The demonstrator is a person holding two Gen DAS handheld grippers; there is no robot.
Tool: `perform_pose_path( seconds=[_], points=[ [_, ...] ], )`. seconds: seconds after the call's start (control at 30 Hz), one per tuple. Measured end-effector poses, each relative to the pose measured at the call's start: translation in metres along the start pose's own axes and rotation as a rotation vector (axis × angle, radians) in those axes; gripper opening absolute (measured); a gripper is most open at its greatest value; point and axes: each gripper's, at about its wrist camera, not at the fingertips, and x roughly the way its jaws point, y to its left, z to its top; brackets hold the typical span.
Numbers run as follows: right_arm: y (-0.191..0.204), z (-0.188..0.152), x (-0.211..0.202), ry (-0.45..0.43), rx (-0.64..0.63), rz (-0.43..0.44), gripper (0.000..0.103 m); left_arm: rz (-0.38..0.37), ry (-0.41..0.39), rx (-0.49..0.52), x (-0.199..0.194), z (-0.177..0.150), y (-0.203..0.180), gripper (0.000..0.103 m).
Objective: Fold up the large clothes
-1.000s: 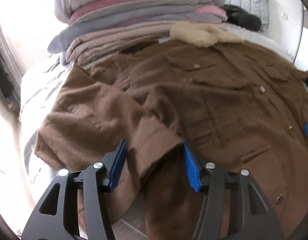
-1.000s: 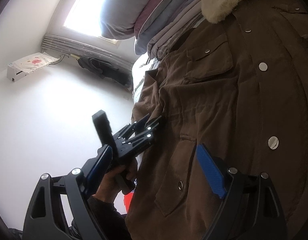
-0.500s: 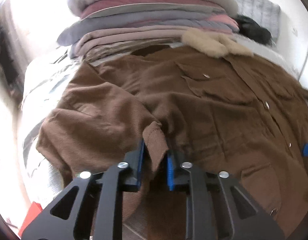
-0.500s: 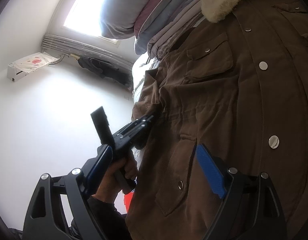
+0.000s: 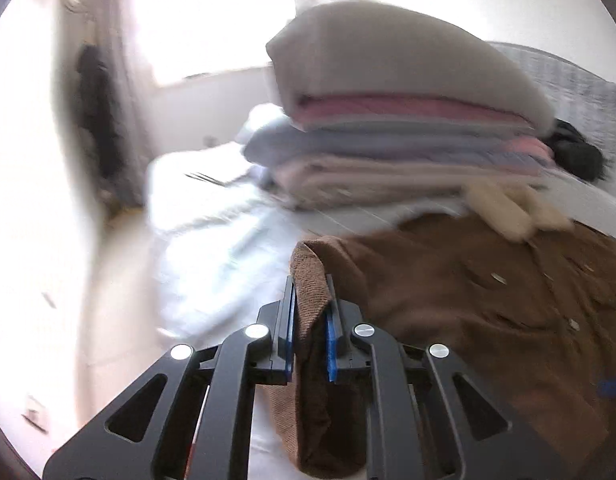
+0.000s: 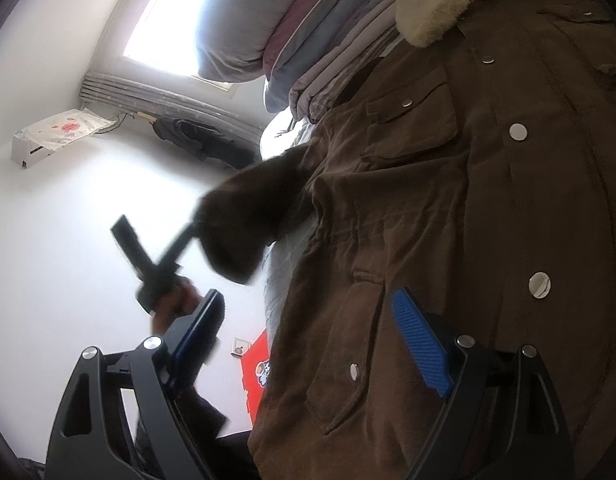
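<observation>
The brown corduroy coat (image 6: 487,208) lies near the bed's (image 5: 212,264) side edge. The left gripper (image 5: 309,320) pinches its cuff (image 5: 308,280); the right gripper (image 6: 308,344) gapes over the coat.

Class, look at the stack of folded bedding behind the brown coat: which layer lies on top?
The thick grey quilt tops the stack. It is the bulkiest, bulging layer; the pink layer lies directly beneath it, with thinner bluish and beige ones lower down.
</observation>
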Motion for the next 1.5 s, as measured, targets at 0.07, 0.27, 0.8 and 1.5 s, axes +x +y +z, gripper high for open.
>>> perform_pose_path(
  seconds=[0.07,0.27,0.8,1.5],
  points=[
    [-0.004,0.001,0.001,0.002,0.009,-0.005,0.083,0.069,0.014,-0.006,0.010,0.010,0.031,0.011],
    [-0.015,-0.002,0.013,0.042,0.020,-0.036,0.083,0.261,0.179,-0.096,0.081,-0.006,0.138,0.012],
    [0.006,0.004,0.001,0.062,-0.068,-0.118,0.083,-0.266,0.484,-0.332,0.055,-0.100,0.120,0.066],
    [-0.184,-0.102,-0.308,0.010,0.316,-0.407,0.089,-0.792,0.922,-0.486,-0.050,-0.251,-0.006,0.089]
  ],
)
